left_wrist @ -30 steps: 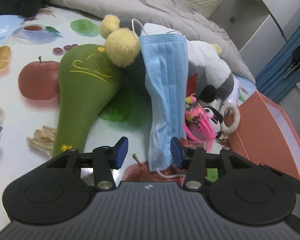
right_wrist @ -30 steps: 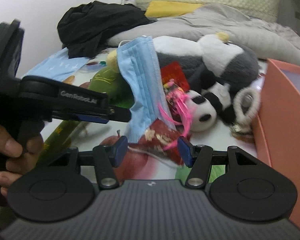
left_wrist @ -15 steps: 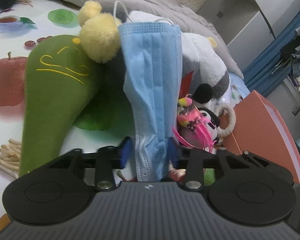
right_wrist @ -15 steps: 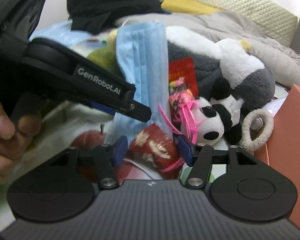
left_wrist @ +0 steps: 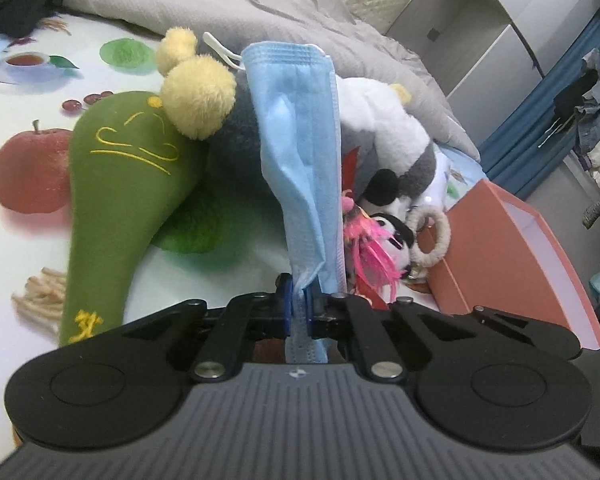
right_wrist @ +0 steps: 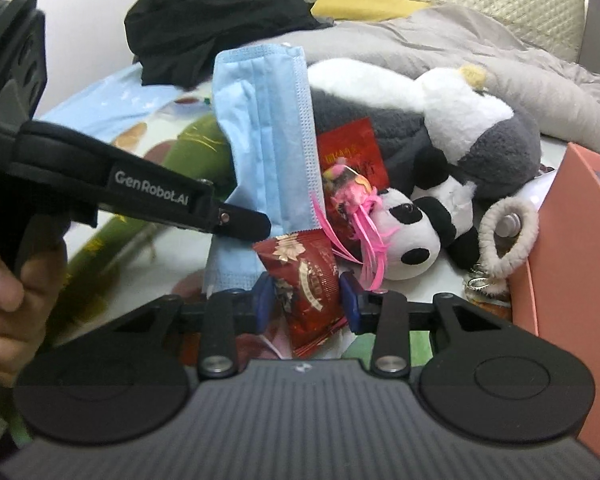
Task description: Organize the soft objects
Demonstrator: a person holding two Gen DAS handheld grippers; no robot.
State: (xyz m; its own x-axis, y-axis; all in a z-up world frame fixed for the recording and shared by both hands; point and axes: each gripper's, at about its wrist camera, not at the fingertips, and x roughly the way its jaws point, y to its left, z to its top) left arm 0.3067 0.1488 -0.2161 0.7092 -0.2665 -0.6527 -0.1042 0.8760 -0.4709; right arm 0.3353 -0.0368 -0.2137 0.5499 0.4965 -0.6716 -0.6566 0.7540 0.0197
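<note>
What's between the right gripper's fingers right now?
A red snack packet stands between the right gripper fingers; jaws part-closed, contact unclear. Right wrist view.

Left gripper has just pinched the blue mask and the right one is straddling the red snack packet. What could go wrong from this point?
1. The left gripper holds the blue mask only near its lower edge; the rest stands tall and could flop or snag the pink tassel beside it.
2. The right gripper is open around the red packet, and the mask's bottom corner lies close, so closing may catch both.
</note>
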